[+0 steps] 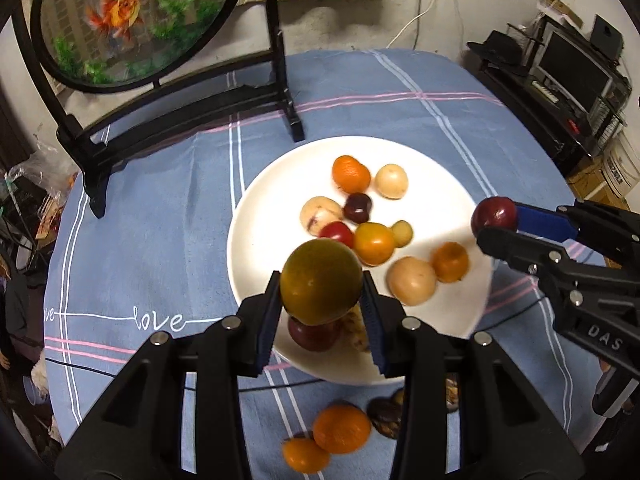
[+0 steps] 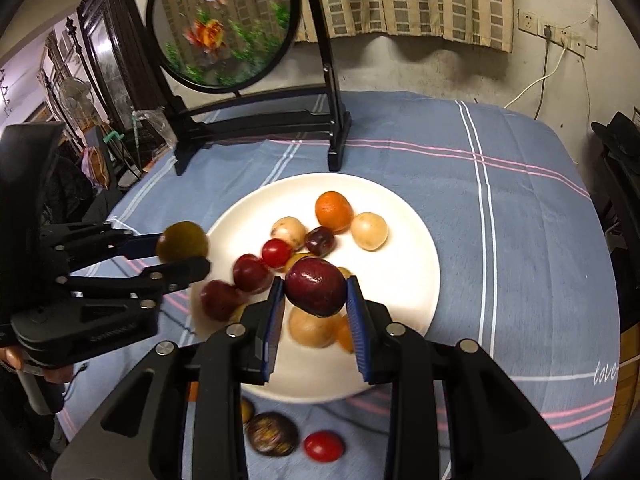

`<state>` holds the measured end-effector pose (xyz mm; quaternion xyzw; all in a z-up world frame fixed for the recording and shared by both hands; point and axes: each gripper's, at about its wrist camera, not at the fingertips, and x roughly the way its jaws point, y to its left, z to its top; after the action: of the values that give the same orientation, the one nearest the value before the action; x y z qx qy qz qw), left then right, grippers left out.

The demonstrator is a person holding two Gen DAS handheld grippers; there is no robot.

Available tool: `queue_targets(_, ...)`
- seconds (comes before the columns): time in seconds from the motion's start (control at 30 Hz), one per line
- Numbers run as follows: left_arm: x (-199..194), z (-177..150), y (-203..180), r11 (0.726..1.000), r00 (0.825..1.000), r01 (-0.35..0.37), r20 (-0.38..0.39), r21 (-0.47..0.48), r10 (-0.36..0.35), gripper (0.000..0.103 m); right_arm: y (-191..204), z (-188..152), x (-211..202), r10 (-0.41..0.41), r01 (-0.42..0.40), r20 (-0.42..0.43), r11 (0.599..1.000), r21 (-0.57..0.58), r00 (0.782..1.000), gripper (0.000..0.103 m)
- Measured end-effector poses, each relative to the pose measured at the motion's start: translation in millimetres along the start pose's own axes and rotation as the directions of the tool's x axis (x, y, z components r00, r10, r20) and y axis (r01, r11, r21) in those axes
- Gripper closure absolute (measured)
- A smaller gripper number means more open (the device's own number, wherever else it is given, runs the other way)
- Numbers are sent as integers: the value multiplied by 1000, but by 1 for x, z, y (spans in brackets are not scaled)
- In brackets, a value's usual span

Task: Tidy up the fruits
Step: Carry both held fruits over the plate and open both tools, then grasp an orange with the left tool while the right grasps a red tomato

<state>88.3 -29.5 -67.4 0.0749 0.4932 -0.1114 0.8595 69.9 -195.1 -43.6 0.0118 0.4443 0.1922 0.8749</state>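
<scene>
I am reading "love" (image 1: 159, 321) stitched in white script on the blue checked tablecloth (image 1: 168, 208), and "DAS" (image 1: 605, 337) on the right gripper's body. My left gripper (image 1: 322, 322) is pinching a greenish-yellow round fruit (image 1: 321, 282) between its blue pads, over the near rim of the white plate (image 1: 256, 248). My right gripper (image 2: 316, 322) is clamping a dark red plum (image 2: 316, 287) above the plate's near side. Other fruits are lying on the plate; a few are sitting on the cloth by its near edge.

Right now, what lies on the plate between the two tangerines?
In the left wrist view, a dark cherry and yellow-orange tomato lie between the far tangerine and near tangerine.
</scene>
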Motion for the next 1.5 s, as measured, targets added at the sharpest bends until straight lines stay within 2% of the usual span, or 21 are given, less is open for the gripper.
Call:
queue_targets(0.23,30,8,-8,1000,999,1,-47,16,0,64,-16,18,48,-10,12,-58,999,30,998,72)
queue_targets(0.33,35,13,-10,1000,999,5,-47,20,-4,60,-15,22,56,-31,32,-72,999,14,997,67)
queue_targets(0.37,36,15,-10,1000,999,6,-45,20,-5,53,-15,23,58,-41,41,-73,999,1,996,62)
queue_targets(0.4,35,16,-10,1000,999,1,-34,18,-1,44,-15,25,59,-45,45,-73,999,-1,996,46)
queue_targets(0.43,33,18,-11,1000,1000,-13,-17,28,13,43,-17,27,56,-52,53,-52,998,18,997,42)
queue_targets(0.5,31,20,-10,999,1000,-13,-9,30,14,43,-20,30,53,-20,21,-42,999,32,999,42)
queue_targets(0.67,15,23,3,1000,1000,-17,24,-6,17,43,-23,31,33,-34,34,-11,999,38,999,42)
queue_targets(0.87,-15,14,30,998,998,-14,64,-66,19,41,-23,12,-8,-34,34,14,999,23,999,42)
queue_targets(0.93,-29,2,40,996,996,-17,83,-87,24,36,-21,-1,-21,-32,32,15,999,15,999,42)
queue_targets(1.07,-44,-32,55,994,996,-27,77,-103,35,36,-11,-42,-41,-16,16,-12,1000,-2,1000,42)
queue_targets(1.17,-50,-65,57,997,998,-29,59,-65,33,35,-3,-71,-46,-9,9,-48,1000,-2,999,42)
queue_targets(1.23,-52,-91,55,999,999,8,46,-35,-6,33,-1,-88,-47,1,1,-74,1000,22,997,42)
queue_targets(1.37,-39,-133,47,999,999,41,-7,6,-41,33,2,-116,-48,12,-6,-117,999,51,993,42)
queue_targets(1.5,-16,-149,38,999,998,48,-45,26,-47,33,4,-131,-46,6,3,-143,998,61,990,42)
